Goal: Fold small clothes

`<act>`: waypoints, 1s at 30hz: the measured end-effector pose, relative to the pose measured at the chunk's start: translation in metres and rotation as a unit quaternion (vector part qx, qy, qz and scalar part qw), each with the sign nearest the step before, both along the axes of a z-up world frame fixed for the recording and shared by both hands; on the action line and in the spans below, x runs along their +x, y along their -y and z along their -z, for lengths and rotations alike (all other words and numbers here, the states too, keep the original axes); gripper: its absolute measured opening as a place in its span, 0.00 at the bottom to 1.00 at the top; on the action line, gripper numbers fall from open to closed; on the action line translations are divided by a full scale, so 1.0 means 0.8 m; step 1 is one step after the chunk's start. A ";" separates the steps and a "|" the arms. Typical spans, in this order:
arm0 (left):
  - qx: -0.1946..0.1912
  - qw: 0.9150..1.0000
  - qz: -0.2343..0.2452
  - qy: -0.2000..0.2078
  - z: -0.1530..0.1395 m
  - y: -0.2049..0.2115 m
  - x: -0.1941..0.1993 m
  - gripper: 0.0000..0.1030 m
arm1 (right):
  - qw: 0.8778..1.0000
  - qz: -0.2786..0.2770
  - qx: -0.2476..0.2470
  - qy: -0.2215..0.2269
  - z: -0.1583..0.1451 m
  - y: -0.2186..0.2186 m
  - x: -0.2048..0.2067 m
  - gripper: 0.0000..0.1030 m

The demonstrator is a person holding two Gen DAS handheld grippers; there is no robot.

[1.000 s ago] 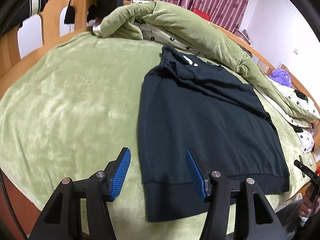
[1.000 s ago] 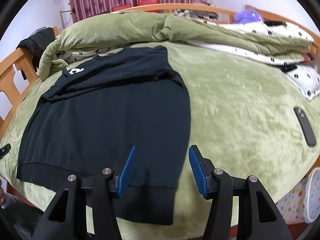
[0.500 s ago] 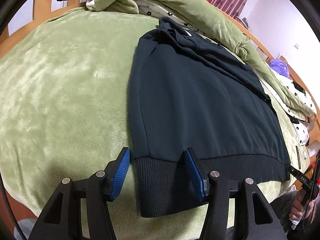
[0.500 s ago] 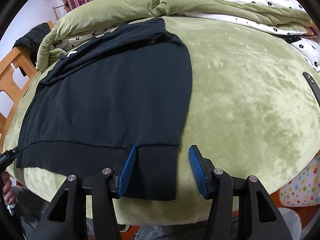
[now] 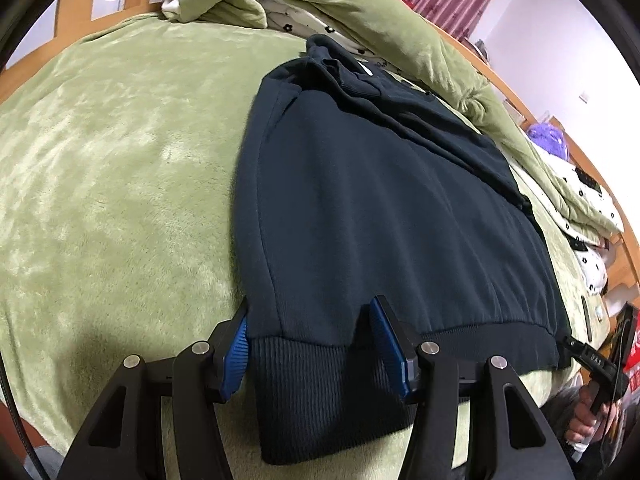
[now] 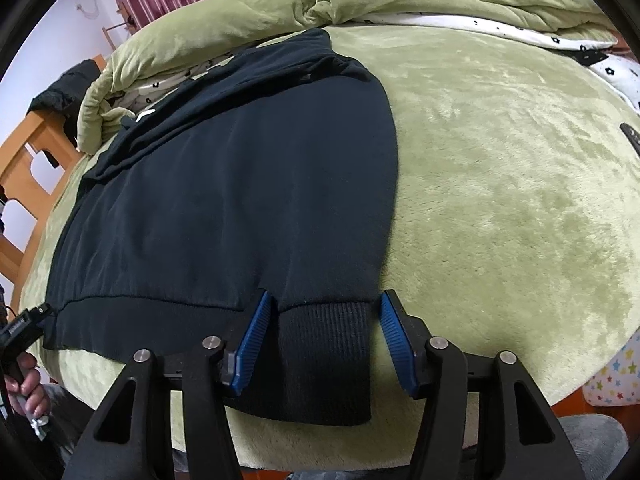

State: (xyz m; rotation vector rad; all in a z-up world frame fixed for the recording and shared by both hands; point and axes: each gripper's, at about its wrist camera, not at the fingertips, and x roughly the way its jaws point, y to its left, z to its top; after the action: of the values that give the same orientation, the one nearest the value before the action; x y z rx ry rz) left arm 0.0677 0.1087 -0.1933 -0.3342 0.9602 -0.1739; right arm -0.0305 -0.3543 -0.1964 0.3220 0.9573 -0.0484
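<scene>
A dark navy sweatshirt (image 5: 380,200) lies flat on the green plush blanket (image 5: 100,160), with its ribbed hem (image 5: 320,392) toward me and its sleeves folded across the top. My left gripper (image 5: 310,316) is down on the hem's left corner. Its jaws are apart and the corner lies between the blue pads. In the right wrist view the sweatshirt (image 6: 224,208) fills the left half. My right gripper (image 6: 322,308) straddles the right corner of the hem (image 6: 324,356). Its jaws are closing, the left pad touches the cloth and the right pad stands just clear of the edge.
A rolled green quilt (image 5: 360,12) and white dotted bedding (image 6: 540,36) lie along the far side. A wooden bed frame (image 6: 28,152) stands at the left. A dark remote (image 6: 630,134) rests on the blanket at the right. A star-patterned bin (image 6: 612,376) stands below the bed's edge.
Both grippers came down from above the bed onto the sweatshirt's hem, so each hem corner now sits between a pair of pads. The right jaws have narrowed a little.
</scene>
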 end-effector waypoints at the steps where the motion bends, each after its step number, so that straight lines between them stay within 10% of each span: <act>1: -0.010 1.000 0.005 -0.004 -0.001 -0.001 -0.004 0.51 | 1.000 -0.004 0.005 -0.001 0.000 -0.001 -0.001 0.44; 10: -0.015 1.000 0.008 -0.004 0.000 0.006 -0.027 0.35 | 1.000 -0.007 0.022 0.002 -0.003 -0.015 -0.014 0.41; 15: -0.065 0.998 -0.021 -0.010 -0.006 -0.013 -0.011 0.10 | 1.000 -0.010 0.028 0.007 -0.011 -0.013 0.001 0.14; 30: -0.055 0.993 -0.049 0.097 -0.174 0.009 0.043 0.09 | 0.988 0.007 0.125 0.094 -0.144 0.005 0.032 0.10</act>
State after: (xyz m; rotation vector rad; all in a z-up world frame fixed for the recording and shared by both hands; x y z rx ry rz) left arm 0.1019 0.1016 -0.0545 -0.4568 0.7410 -0.1666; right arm -0.0049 -0.3587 -0.0815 0.5551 0.7739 0.0882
